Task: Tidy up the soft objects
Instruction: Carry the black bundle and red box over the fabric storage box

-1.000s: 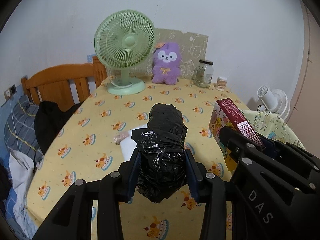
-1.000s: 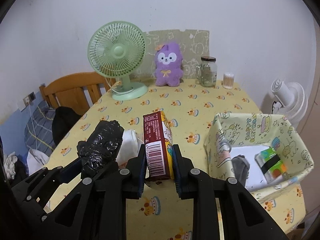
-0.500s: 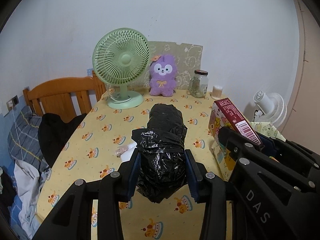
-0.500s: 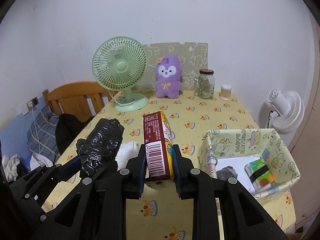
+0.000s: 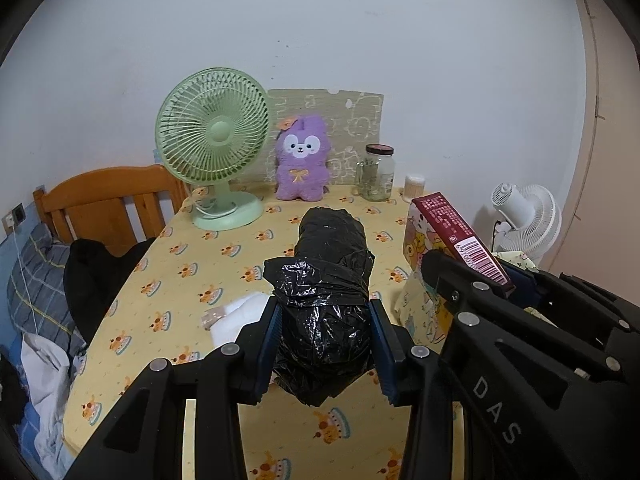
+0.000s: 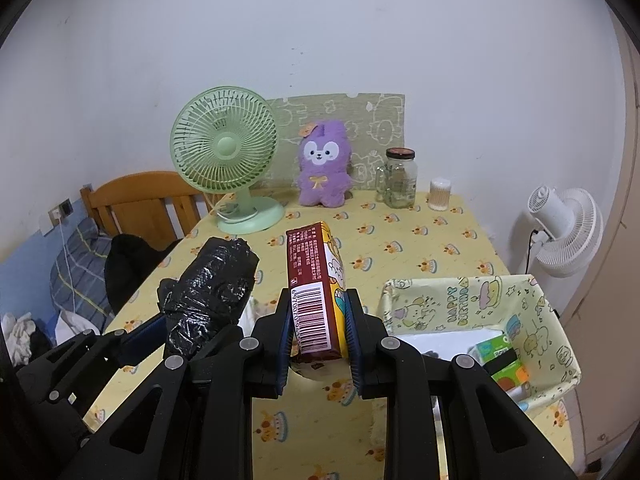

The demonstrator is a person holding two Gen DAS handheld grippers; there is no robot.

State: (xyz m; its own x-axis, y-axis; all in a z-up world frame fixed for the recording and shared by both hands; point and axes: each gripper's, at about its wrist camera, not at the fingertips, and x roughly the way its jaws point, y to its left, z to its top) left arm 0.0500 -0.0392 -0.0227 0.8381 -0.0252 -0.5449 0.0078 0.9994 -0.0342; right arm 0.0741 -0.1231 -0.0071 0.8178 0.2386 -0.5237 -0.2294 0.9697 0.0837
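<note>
Both tongs higher; basket (image 6: pixel 460 292) right-view only.

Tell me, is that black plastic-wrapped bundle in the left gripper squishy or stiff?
Probably squishy: the black bundle bulges around the left gripper pads. Its crinkled, glossy film looks slippery. It sticks out without drooping, so it's likely packed fairly firm and light.

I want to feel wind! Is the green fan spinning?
Cannot tell: the round green plastic table fan shows only its grille; its blades are hidden.

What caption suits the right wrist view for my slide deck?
Right tongs grip a maroon box above the yellow tablecloth, beside the fabric basket.
</note>
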